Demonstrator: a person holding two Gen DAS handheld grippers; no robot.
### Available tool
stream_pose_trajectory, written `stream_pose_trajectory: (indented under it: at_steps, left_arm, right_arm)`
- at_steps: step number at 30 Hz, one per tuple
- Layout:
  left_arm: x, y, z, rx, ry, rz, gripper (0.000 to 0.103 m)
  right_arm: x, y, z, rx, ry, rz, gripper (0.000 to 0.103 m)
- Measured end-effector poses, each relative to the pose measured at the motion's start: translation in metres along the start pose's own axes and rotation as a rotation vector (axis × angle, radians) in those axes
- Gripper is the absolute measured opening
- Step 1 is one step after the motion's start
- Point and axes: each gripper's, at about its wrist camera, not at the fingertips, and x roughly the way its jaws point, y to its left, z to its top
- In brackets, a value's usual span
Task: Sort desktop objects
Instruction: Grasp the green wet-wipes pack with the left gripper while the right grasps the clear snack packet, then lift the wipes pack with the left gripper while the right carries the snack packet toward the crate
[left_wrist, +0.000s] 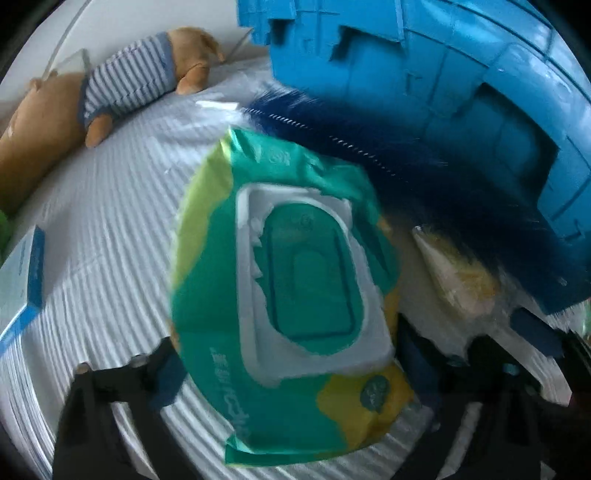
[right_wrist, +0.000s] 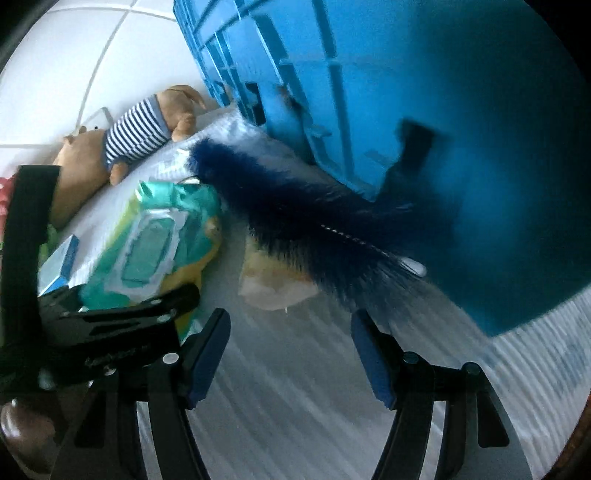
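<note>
Six items, largest first. Blue slotted plastic crate (right_wrist: 424, 110), standing at the bench's (left_wrist: 110, 229) far side, likely the sorting bin. Brown plush bear in striped shirt (left_wrist: 110, 88), lying aside. Green-and-yellow soft wipes pack with white flip lid (left_wrist: 288, 280), flat between my left hand-held gripper's (left_wrist: 288, 369) parted fingers; whether they press on it I cannot tell. Dark-blue fluffy duster with twisted-wire core (right_wrist: 303, 218), lying against the crate, ahead of my right hand-held gripper (right_wrist: 291, 354), jaws apart and empty. Crumpled clear bag (right_wrist: 273, 284). Small blue-edged box (left_wrist: 26, 280).

Print on wipes pack (left_wrist: 280, 295) too blurred; nothing legible.
</note>
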Motion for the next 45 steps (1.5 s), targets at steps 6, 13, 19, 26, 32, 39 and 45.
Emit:
stream_pose_trajectory:
  at_steps: [6, 13, 19, 26, 32, 39, 45]
  left_arm:
    - [-0.016, 0.026, -0.007, -0.055, -0.003, 0.044, 0.06]
    - [-0.032, 0.05, -0.031, -0.113, -0.009, 0.05, 0.06]
    - [-0.048, 0.051, -0.043, -0.124, -0.021, 0.061, 0.06]
    - [-0.089, 0.046, -0.062, -0.134, -0.053, 0.067, 0.06]
    - [-0.128, 0.047, -0.069, -0.154, -0.065, 0.074, 0.06]
    - [-0.183, 0.051, -0.044, -0.213, -0.132, 0.117, 0.06]
    - [-0.234, 0.044, -0.025, -0.301, -0.218, 0.168, 0.06]
  right_arm:
    - [0.015, 0.009, 0.009, 0.006, -0.007, 0.006, 0.068]
    - [0.034, 0.021, 0.02, -0.019, -0.03, -0.03, 0.084]
    - [0.027, 0.017, 0.013, -0.067, -0.025, -0.073, 0.037]
    - [-0.006, 0.034, -0.018, -0.096, 0.002, 0.074, 0.032]
    - [-0.055, 0.068, -0.018, -0.162, -0.029, 0.153, 0.032]
    - [-0.111, 0.09, 0.022, -0.231, -0.095, 0.206, 0.032]
    - [-0.152, 0.103, 0.06, -0.337, -0.146, 0.272, 0.032]
